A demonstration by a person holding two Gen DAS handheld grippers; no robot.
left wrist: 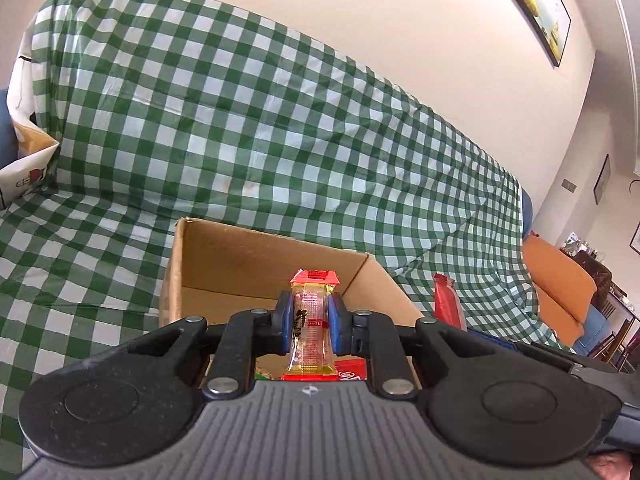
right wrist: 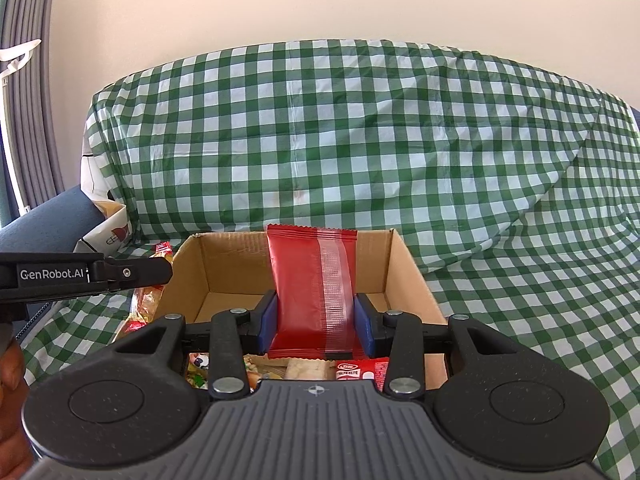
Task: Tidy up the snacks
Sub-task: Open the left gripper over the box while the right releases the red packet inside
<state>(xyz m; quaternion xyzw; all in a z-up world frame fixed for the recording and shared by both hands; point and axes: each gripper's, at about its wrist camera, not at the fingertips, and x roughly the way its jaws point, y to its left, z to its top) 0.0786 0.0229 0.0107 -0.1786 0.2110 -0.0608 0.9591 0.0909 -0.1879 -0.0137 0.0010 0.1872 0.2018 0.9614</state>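
Two grippers were at work over a sofa draped in a green-and-white checked cloth (right wrist: 400, 140), each clenched on a snack. The left gripper (left wrist: 311, 322) pinched a narrow clear-and-yellow snack packet (left wrist: 310, 320) with red ends between its blue pads (left wrist: 285, 320), the packet standing upright and reaching past the fingertips. Directly ahead of and below those fingers sat an open cardboard box (left wrist: 224, 256), its far wall and right-hand corner showing beyond the packet. Under the fingers, more wrappers in red and green lay in the box, too cramped to tell apart. To the right of the left gripper, the red pouch (left wrist: 448, 300) held by the other tool stood near the box's right wall.

The right gripper (right wrist: 316, 320) gripped that red pouch (right wrist: 300, 288) by its side edges, jaws set wider, the pouch upright with a clear strip down its right half and its crimped top rising above the box's far wall. The cardboard box (right wrist: 408, 276) lay just ahead of and beneath the fingers, its far half bare; nearer the fingers several wrappers (right wrist: 352, 370) were packed together. To the left of this gripper the other tool's black body crossed the view, and loose yellow-and-red packets (right wrist: 148, 300) lay on the cloth beside the box's left wall. A white paper bag (right wrist: 108, 224) stood farther left, against the sofa back.
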